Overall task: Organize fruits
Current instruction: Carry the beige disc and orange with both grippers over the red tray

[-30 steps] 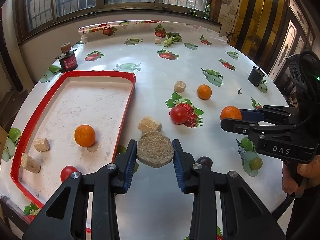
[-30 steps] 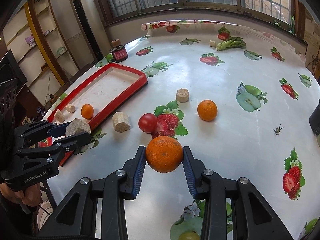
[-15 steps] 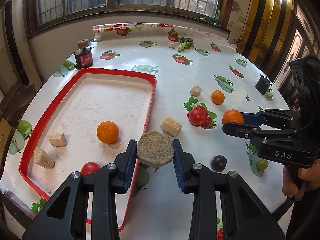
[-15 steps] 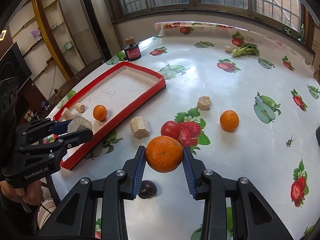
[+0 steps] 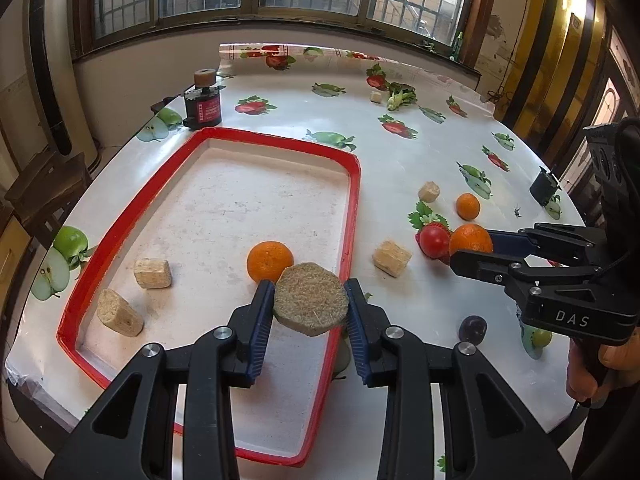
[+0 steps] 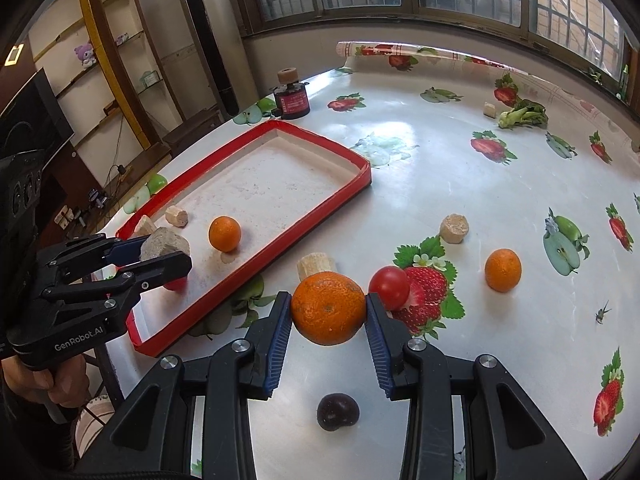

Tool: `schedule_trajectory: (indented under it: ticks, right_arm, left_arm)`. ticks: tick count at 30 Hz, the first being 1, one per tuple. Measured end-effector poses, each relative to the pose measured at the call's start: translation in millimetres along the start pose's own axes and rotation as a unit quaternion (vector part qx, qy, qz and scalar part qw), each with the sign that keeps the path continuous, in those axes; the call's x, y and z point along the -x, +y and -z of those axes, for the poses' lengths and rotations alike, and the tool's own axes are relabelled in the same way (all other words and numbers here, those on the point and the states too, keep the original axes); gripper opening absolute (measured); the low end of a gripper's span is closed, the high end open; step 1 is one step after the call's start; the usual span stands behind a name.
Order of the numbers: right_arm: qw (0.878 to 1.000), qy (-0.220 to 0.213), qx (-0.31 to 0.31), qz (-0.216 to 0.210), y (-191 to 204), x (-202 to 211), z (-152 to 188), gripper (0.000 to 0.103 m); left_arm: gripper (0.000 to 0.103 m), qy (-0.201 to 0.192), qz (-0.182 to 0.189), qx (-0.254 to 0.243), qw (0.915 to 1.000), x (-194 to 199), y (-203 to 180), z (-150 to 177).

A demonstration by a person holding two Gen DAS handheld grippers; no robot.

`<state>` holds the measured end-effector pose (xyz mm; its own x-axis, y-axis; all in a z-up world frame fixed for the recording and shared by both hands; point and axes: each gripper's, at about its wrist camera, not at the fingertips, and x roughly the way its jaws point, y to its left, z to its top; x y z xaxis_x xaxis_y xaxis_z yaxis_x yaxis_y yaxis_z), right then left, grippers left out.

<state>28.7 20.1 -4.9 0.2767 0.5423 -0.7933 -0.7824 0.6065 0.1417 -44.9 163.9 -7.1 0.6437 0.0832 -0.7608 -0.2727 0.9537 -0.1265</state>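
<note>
My left gripper (image 5: 309, 307) is shut on a tan fibrous block (image 5: 310, 303) and holds it above the near right part of the red-rimmed tray (image 5: 354, 204). The tray holds an orange (image 5: 269, 261) and two tan blocks (image 5: 153, 273). My right gripper (image 6: 327, 316) is shut on a large orange (image 6: 328, 307) and holds it above the table, right of the tray (image 6: 336, 196). On the table lie a red tomato (image 6: 389, 285), a small orange (image 6: 503, 269), a dark plum (image 6: 337, 412) and loose tan blocks (image 6: 454, 227).
A black and red jar (image 5: 203, 109) stands behind the tray's far corner. A green vegetable (image 6: 524, 115) lies at the back of the table. A small black object (image 5: 543, 187) sits near the right edge. A green grape (image 5: 541, 337) lies near the plum.
My left gripper has carried the tan block leftward, from beside the tray to over its near right part. My right gripper has pulled back and left with the large orange still held.
</note>
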Motion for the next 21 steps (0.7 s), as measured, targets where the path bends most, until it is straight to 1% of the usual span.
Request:
schedule_trajectory:
  ticks: [13,21]
  right_arm:
    - [1.000,0.005,0.008,-0.023,23,-26,-21,0.038]
    - [0.999,0.010,0.007,-0.035,32,-47,-41,0.038]
  left_arm:
    - [0.033,0.003,-0.021,0.020,0.9996,-4,31,-7]
    - [0.033,0.004,-0.042,0.043,0.9982,-12,64,-21]
